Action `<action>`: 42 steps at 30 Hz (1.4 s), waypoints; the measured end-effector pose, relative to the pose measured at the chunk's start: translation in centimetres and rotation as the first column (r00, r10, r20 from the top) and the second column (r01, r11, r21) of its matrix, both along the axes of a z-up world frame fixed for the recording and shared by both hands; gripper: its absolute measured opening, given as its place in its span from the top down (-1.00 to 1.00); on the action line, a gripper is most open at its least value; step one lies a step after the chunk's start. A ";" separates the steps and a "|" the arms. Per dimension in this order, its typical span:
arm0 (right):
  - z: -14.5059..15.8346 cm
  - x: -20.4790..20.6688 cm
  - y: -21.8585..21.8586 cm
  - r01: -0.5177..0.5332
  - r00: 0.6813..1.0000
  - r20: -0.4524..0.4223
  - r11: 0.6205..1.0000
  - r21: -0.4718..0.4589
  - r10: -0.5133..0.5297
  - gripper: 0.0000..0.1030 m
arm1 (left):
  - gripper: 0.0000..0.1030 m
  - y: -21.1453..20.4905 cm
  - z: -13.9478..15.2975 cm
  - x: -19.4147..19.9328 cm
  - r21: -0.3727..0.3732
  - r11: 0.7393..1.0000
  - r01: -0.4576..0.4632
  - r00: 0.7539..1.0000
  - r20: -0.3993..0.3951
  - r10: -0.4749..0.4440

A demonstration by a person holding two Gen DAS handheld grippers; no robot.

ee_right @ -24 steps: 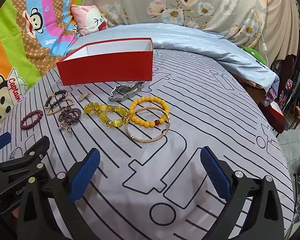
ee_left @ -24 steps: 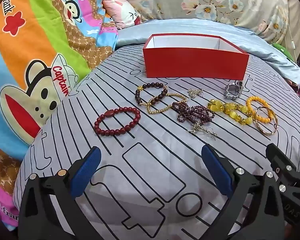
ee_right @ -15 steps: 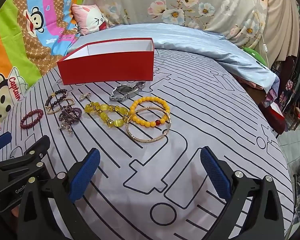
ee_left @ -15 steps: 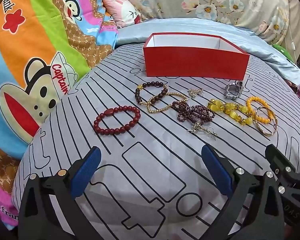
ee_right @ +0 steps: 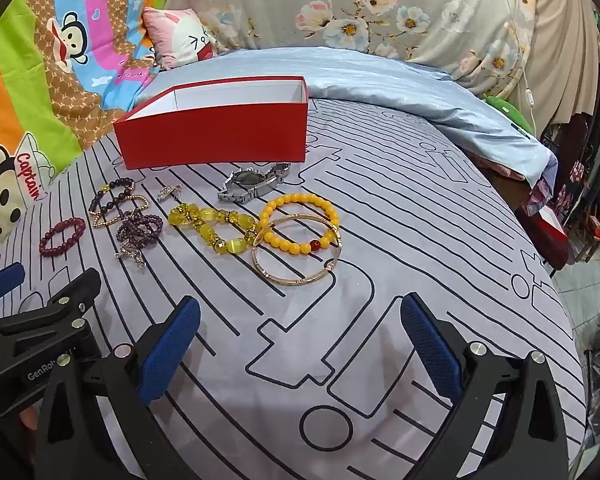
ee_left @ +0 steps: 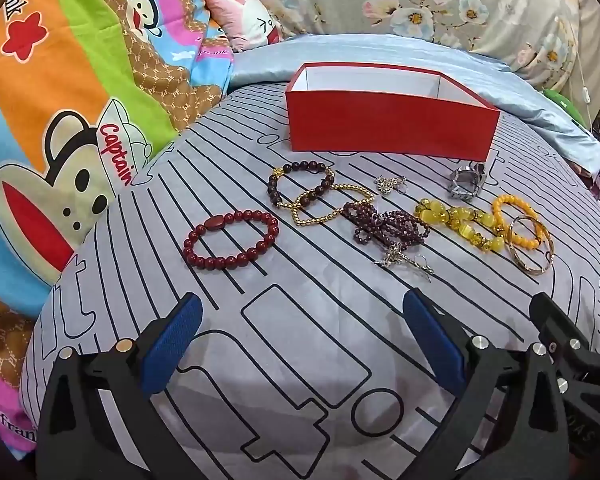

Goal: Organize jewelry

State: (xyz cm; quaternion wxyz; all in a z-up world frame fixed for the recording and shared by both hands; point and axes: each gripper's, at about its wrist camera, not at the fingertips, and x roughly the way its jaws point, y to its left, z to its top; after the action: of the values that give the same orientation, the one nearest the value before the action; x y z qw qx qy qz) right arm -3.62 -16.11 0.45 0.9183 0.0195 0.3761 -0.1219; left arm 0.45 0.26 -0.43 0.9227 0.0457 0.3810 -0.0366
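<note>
Two handheld grippers hover over a bed laid out w/ jewelry, nothing sorted yet. The left gripper point(ee_left: 300, 344) has its blue pads spread wide, w/ nothing but bedsheet point(ee_left: 300, 320) between them; the right gripper point(ee_right: 300, 344) is the same, jaws fully apart and empty. Both tilt down toward the bedsheet, short of the pieces, prob. to keep the whole spread in view before a first pick.

The red box point(ee_left: 392, 128) sits open-topped at the far side of the spread, its white inside showing no jewelry from these angles: presumably the destination, set just behind the row so each piece has a short trip.

The pieces lie in a loose line in front of it. The dark red bead bracelet point(ee_left: 231, 239) lies alone on the left, apart from the rest, so it looks the easiest first grab for the left gripper. The brown bead bracelet point(ee_left: 300, 184) overlaps a gold bead chain point(ee_left: 332, 208); a purple bead strand point(ee_left: 388, 228) is bunched beside them, w/ small silver charms point(ee_left: 400, 260) at its near edge. On the right side, the yellow stone bracelet point(ee_right: 212, 228), orange bead bracelet point(ee_right: 300, 220) and gold bangle point(ee_right: 296, 256) touch or overlap, w/ a silver watch point(ee_right: 252, 184) just in front of the box. Tangled items will likely need separating, or they may drag neighbours along.
</note>
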 end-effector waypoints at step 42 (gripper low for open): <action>0.1 0.0 0.1 0.000 1.000 0.003 1.000 -0.005 0.000 -0.87 | -0.79 0.1 0.3 0.4 -0.007 1.000 0.008 1.000 0.009 -0.008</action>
State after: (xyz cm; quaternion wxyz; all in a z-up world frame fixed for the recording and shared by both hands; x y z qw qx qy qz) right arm -3.58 -15.99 0.57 0.9189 0.0171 0.3746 -0.1228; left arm 0.80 0.32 -0.12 0.9243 0.0443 0.3767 -0.0416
